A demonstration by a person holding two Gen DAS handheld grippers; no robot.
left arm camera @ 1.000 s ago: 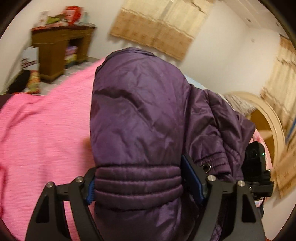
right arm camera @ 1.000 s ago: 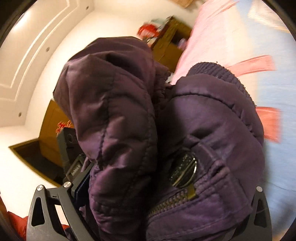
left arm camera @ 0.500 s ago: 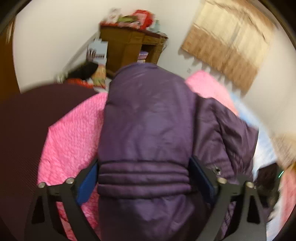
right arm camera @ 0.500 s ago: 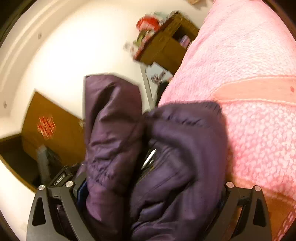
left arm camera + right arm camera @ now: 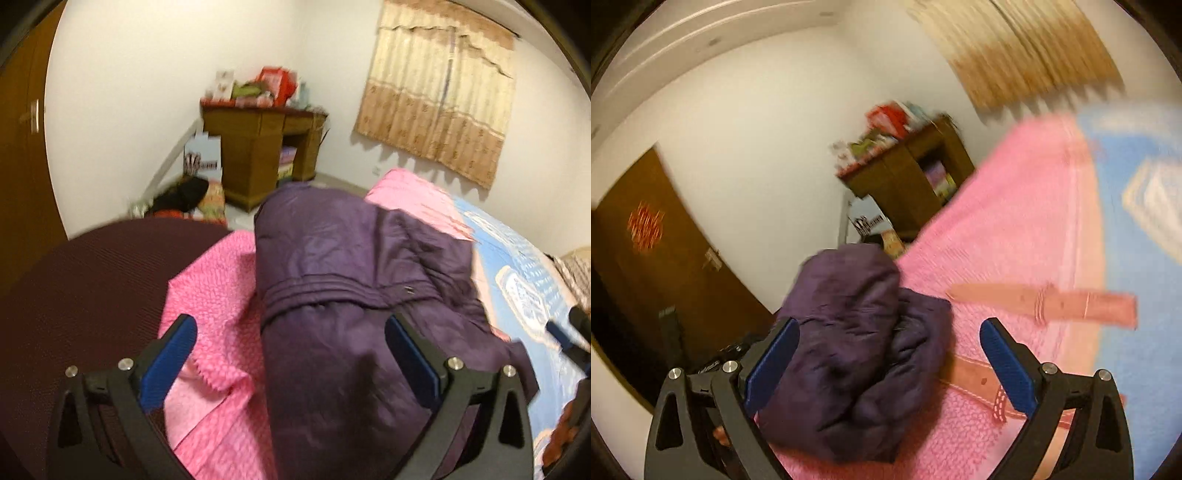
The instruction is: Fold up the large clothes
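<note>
The right gripper (image 5: 888,365) is hanging over the bed, its jaws closing but wide apart, with neither blue pad seeming to press anything. The purple jacket (image 5: 857,354) is lying bunched on the pink blanket (image 5: 1015,236), reaching between the jaws near the left pad. A wooden desk (image 5: 908,177) is standing blurred behind.

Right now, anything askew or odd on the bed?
The purple jacket is a lumpy bundle, not a flat fold, lying on the pink blanket. The blanket's corner is rumpled beside it. No damage visible.
</note>
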